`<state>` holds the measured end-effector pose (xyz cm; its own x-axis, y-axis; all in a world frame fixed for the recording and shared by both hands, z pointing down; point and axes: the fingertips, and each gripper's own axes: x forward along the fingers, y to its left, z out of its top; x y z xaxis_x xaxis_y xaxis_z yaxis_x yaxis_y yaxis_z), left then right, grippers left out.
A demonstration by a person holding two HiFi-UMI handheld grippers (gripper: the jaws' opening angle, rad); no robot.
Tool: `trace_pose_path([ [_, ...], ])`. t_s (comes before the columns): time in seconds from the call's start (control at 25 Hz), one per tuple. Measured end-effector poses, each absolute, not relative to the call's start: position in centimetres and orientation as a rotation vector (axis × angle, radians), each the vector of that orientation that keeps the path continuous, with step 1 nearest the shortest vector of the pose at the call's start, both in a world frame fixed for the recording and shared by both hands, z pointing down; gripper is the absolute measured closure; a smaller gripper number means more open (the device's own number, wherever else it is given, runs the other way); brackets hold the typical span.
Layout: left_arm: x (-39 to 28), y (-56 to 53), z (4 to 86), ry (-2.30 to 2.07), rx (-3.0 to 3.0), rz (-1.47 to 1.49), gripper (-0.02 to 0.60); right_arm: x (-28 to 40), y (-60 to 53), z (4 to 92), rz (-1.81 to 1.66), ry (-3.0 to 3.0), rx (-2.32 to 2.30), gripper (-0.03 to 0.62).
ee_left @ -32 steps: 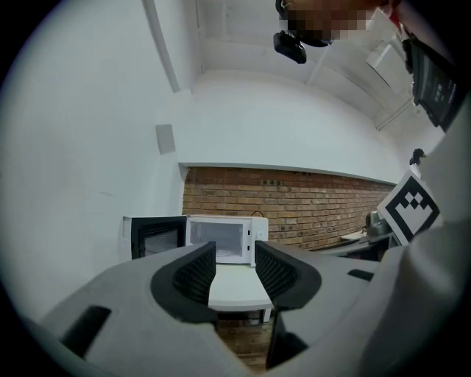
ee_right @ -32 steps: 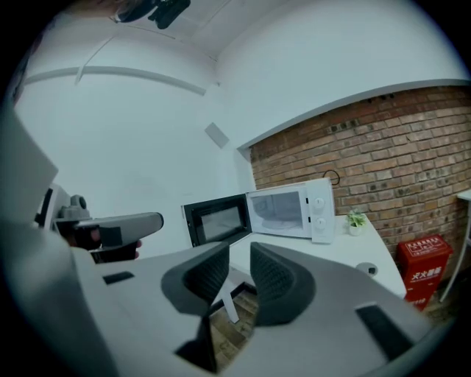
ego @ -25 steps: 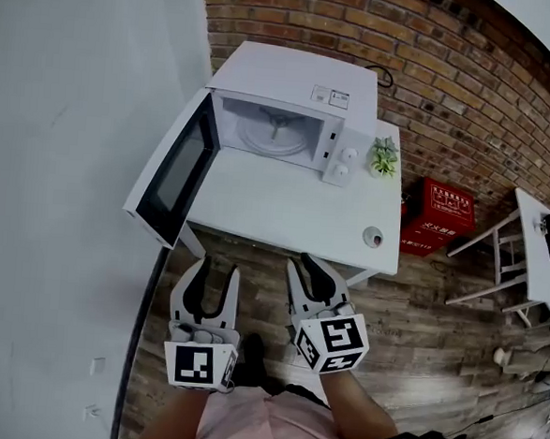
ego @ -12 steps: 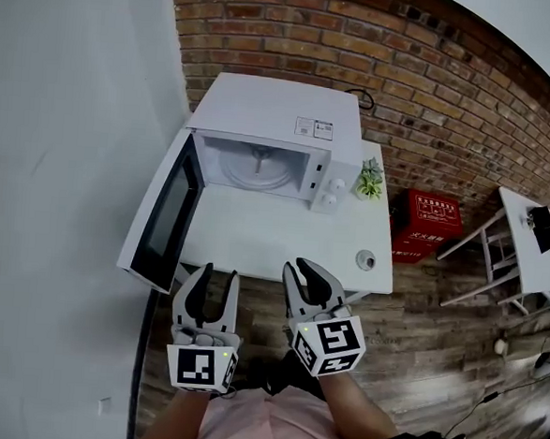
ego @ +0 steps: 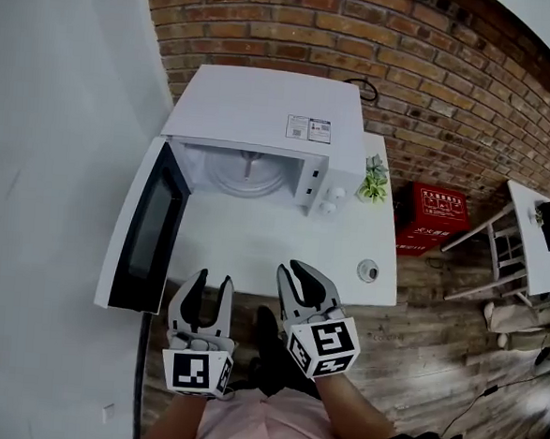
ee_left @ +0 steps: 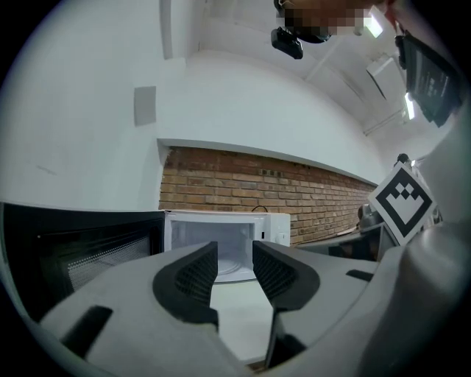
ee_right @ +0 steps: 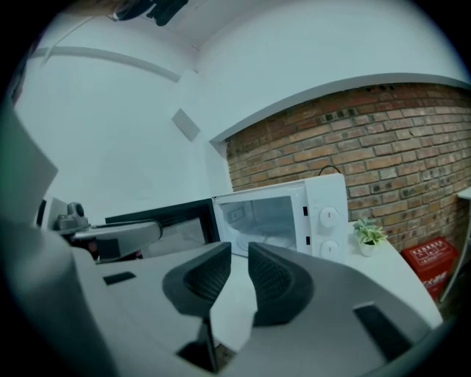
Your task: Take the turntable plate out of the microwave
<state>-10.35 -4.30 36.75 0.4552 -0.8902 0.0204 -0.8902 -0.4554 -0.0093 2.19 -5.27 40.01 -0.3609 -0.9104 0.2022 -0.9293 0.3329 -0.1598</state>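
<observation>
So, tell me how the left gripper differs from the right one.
The left gripper shows its marker cube square-on; the right gripper shows its cube turned, two faces visible. The left gripper's jaws stand wider apart, though they have just been closing; the right gripper's gap is narrower. Both are empty and point at the open microwave.

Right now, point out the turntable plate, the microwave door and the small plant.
turntable plate (ego: 259, 181), head view: on its glass surface
microwave door (ego: 146, 235), head view: dark window
small plant (ego: 374, 182), head view: green leaves
</observation>
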Motion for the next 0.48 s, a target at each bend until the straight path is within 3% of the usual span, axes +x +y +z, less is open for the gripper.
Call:
trace_pose_path([
  [0.48, -8.1, -18.6, 37.9, -1.672, 2.673, 0.143, 0.44, 2.2, -20.0, 42.4, 0.468, -2.555, 1.638, 0.521],
])
